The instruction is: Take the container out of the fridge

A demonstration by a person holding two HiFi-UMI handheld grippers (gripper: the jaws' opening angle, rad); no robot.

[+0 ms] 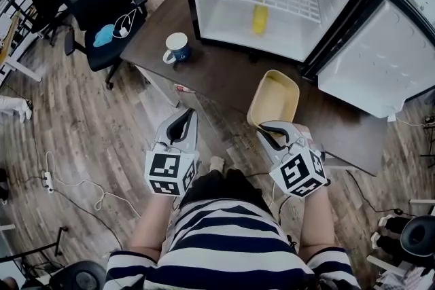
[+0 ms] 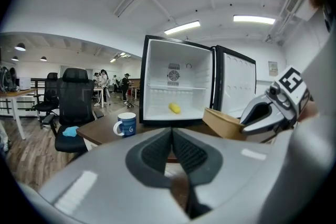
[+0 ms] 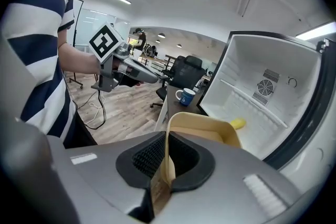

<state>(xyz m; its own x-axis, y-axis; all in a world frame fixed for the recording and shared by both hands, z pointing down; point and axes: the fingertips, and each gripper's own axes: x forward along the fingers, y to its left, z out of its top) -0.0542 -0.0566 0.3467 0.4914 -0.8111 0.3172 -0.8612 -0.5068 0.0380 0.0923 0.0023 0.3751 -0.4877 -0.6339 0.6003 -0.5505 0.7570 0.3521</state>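
Holding the container [image 1: 275, 97] clear of the fridge [image 1: 224, 25], out over the table [image 1: 217, 71]!
Right gripper [image 3: 167, 159] is clamped on the near wall, one jaw inside and one outside. Left gripper [image 2: 172, 147] hangs closed on nothing. The container looks light, thin-walled and bendy (pulp, I'd guess), so a one-edge pinch may sag. Grip low on the wall.
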